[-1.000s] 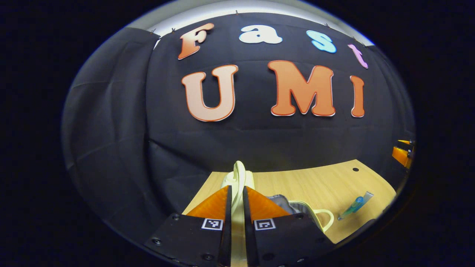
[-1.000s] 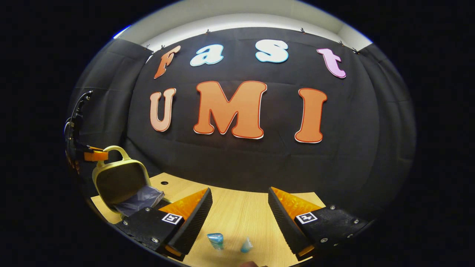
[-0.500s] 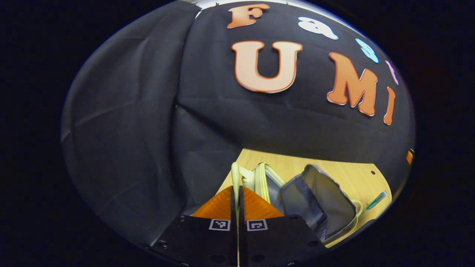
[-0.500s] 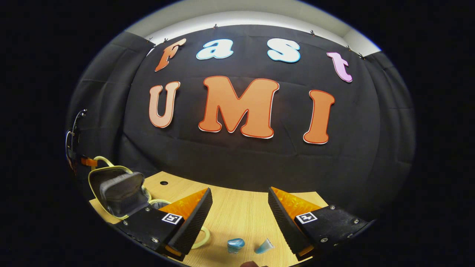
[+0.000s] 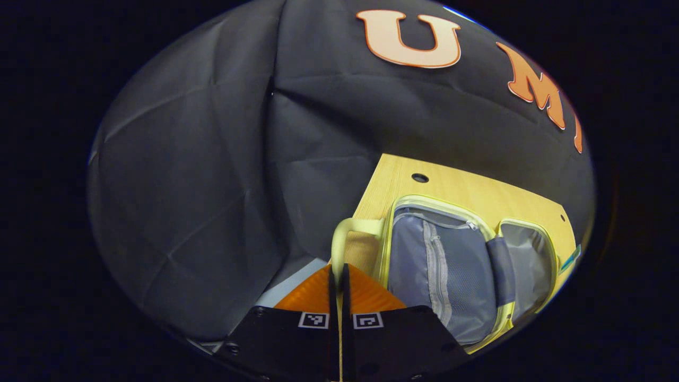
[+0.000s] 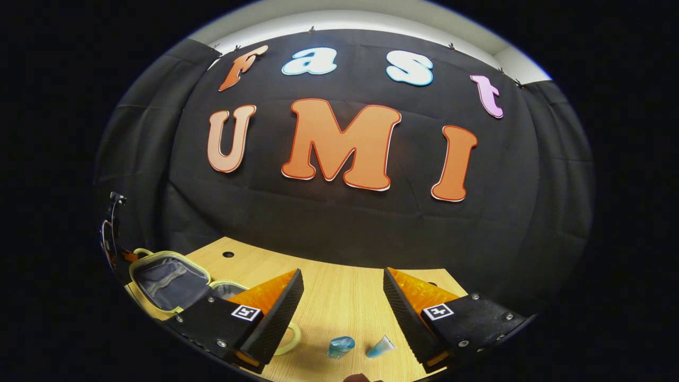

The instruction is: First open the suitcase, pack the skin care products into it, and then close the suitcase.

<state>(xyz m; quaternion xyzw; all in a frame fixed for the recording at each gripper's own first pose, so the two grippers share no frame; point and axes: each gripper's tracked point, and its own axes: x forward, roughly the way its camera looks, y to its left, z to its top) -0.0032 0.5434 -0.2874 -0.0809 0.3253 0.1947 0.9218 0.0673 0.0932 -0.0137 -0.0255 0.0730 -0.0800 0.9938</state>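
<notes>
The pale yellow suitcase [image 5: 440, 260] lies open on the wooden table [image 5: 477, 191], its grey mesh-lined lid flat beside the base half [image 5: 525, 265]. My left gripper [image 5: 339, 276] is shut on the lid's yellow handle [image 5: 345, 233], near the table's left edge. In the right gripper view the open suitcase [image 6: 170, 278] sits at the far left. My right gripper [image 6: 342, 305] stands open above the table with nothing between its fingers. Just below it lies a blue skin care tube, showing as its cap end [image 6: 340, 346] and its flat end [image 6: 381, 346]. A teal tube [image 5: 572, 259] peeks in beyond the suitcase.
The base half's yellow handle loop [image 6: 292, 339] lies beside my right gripper's left finger. The table top [image 6: 329, 276] has small round holes [image 5: 419, 177] near its back edge. Black cloth walls close off the back and left sides.
The lid has swung from upright down flat onto the table, with my left gripper following it down, still shut on the handle. The right gripper has barely moved.
</notes>
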